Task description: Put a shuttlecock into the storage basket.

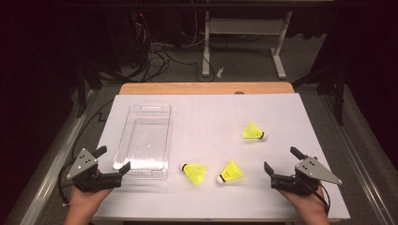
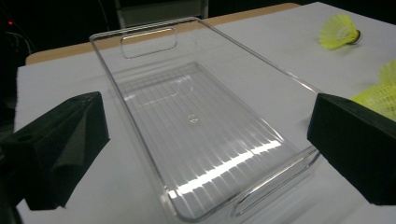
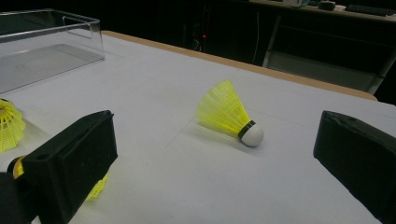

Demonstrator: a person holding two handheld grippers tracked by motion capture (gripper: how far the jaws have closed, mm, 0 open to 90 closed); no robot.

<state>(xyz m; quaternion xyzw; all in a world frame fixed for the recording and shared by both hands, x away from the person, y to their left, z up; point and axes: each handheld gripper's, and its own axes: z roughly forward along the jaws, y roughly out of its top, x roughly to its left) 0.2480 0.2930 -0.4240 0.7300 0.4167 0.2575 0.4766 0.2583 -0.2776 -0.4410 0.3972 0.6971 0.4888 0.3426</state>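
Observation:
A clear plastic tray (image 1: pixel 123 136) lies empty on the left of the white table cover. Three yellow shuttlecocks lie on the cover: one at the right (image 1: pixel 254 131), two near the front middle (image 1: pixel 195 172) (image 1: pixel 230 172). My left gripper (image 1: pixel 113 159) stands open at the tray's near left corner, and the tray (image 2: pixel 261 58) stretches away between its jaws. At the front right my right gripper (image 1: pixel 281 159) is open too, and the right shuttlecock (image 3: pixel 226 114) lies ahead between its jaws, white cork toward the right. Both grippers (image 2: pixel 208 112) (image 3: pixel 215 130) hold nothing.
The white cover (image 1: pixel 211 117) ends short of the wooden table's far edge (image 1: pixel 206 88). Beyond are a dark floor with cables (image 1: pixel 159 54) and a white desk frame (image 1: pixel 244 28). One front shuttlecock (image 3: pixel 9 123) lies left of my right gripper's left jaw.

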